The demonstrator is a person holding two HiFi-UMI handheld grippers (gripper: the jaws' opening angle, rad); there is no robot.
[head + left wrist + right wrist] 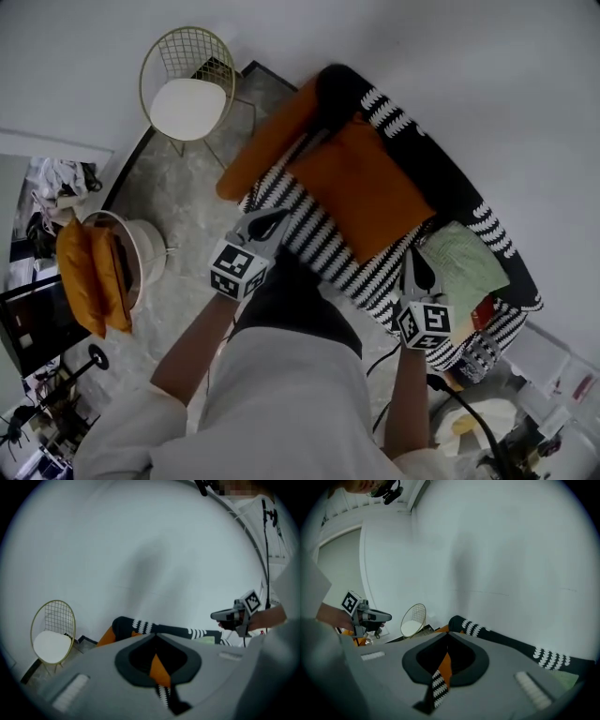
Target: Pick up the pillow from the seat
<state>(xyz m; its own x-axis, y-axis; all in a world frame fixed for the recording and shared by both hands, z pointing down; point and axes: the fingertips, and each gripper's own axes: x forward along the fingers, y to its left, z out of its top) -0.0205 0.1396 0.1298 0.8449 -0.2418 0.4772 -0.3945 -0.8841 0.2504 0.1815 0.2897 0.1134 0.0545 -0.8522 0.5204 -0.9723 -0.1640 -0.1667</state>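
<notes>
Claws closed and empty: left gripper (265, 225), right gripper (418, 270), near the striped seat (314, 246). Orange pillow (361, 187) likely light, soft, yielding; best pinched at a near corner or edge.

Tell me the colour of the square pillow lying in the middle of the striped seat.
The pillow is plain orange; the head view shows it best.

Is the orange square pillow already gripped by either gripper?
No, the orange square pillow lies on the striped seat, with left gripper and right gripper shut and apart from it.
</notes>
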